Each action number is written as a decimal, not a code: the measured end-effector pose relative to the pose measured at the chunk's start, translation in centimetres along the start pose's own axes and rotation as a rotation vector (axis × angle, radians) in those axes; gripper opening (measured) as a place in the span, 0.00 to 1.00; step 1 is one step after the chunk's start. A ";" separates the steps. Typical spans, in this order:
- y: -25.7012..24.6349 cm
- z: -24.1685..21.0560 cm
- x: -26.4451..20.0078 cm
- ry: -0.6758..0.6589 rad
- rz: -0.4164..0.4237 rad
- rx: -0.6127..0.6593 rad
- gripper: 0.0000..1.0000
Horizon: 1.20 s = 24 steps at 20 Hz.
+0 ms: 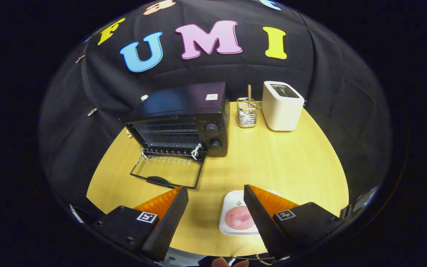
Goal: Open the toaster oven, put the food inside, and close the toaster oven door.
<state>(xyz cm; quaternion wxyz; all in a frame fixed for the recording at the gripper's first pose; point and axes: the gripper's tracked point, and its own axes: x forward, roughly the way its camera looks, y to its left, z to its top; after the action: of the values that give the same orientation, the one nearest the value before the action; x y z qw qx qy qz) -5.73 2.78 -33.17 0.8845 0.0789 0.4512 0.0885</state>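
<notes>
**Inspector A:** Toaster oven (184, 122) noted at rear left of the wooden table (272, 163). Boxy black casing, glossy top, two round knobs (212, 129) stacked down the right side of its front. Door (167, 170) dropped fully open, lying flat toward the fingers: thin dark frame around clear glass, curved handle on the near rim. Wire rack visible inside the cavity.

**Inspector B:** Confirmed. Gripper (215, 193) hanging above the near table edge, jaws wide apart, clamped on nothing. Finger inner faces finely dotted in texture.

**Inspector A:** Food?

**Inspector B:** Round, flat, mottled pink slice (238, 218) resting on a white square plate (228, 202) with rounded corners. Plate partly covered by the right finger, not gripped. Well short of the open door, to its right.

**Inspector A:** Other items?

**Inspector B:** Wire-mesh holder (247, 113) with one wooden stick upright, just beside the oven's right wall. White smooth-sided pop-up toaster (282, 105) with rounded corners right of that.
</notes>
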 end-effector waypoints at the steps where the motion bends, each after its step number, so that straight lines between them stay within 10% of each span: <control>1: -1.7 -0.4 0.1 0.014 -0.013 0.004 0.99; 17: -13.9 -10.7 5.2 0.446 0.033 0.130 0.97; 20: -14.0 -12.5 6.6 0.524 0.055 0.161 0.84; 22: -14.0 -13.6 7.4 0.569 0.051 0.184 0.56; 24: -13.6 -13.4 8.1 0.584 0.066 0.197 0.57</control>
<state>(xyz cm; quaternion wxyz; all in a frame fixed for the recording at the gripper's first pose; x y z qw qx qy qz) -10.82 -7.76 -50.27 0.7021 0.1500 0.6900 0.0922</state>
